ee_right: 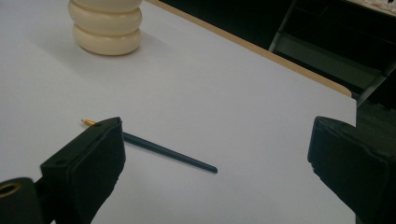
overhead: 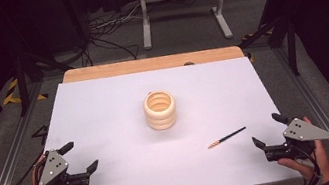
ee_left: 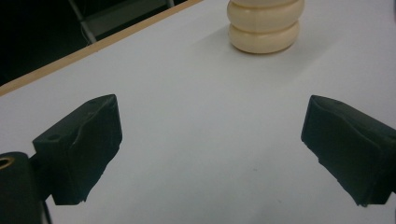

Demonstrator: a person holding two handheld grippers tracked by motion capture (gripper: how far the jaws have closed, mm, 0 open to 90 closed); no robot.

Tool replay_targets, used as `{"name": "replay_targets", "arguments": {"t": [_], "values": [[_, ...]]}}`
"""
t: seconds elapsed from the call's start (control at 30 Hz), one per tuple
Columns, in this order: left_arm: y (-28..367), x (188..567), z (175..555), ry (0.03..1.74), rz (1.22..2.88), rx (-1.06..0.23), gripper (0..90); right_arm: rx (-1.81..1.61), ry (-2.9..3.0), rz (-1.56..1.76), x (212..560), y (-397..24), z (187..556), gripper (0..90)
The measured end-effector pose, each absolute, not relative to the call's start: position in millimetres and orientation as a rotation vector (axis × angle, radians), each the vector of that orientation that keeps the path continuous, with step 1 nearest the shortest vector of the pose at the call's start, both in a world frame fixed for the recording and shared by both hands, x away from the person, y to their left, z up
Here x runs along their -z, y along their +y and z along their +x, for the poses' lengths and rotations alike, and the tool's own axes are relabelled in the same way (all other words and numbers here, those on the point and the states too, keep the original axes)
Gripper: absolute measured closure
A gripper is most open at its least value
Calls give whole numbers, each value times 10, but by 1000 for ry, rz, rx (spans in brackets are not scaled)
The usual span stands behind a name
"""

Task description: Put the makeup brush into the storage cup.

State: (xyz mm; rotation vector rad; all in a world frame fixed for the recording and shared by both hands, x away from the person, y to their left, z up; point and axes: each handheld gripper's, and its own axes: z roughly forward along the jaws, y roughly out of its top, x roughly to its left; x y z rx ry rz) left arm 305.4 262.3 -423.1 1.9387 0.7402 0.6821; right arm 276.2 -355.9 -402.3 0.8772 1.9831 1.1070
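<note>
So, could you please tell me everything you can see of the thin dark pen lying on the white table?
The pen is a slim, straight stick with a dark body and a short golden tip at one end, which points toward the person's side. It lies flat and slantwise on the white table, apart from the cream ribbed holder. Nothing touches it: the right gripper stands open beside it.

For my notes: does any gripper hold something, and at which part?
Nothing is held. The left gripper and right gripper are open; the pen lies free.
</note>
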Motion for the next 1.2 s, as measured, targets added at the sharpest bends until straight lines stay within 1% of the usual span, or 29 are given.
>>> {"name": "replay_targets", "arguments": {"t": [0.5,1.03,1.2], "values": [[2601,4247,3062,711,1957,-667,58,-1077,2005,856,4007,-3527,2775,52],[2574,4293,3069,710,1998,-631,62,-985,2180,751,3934,-3329,2916,176],[2577,4296,3064,726,2000,-636,72,-914,2265,709,3926,-3221,2993,186]]}}
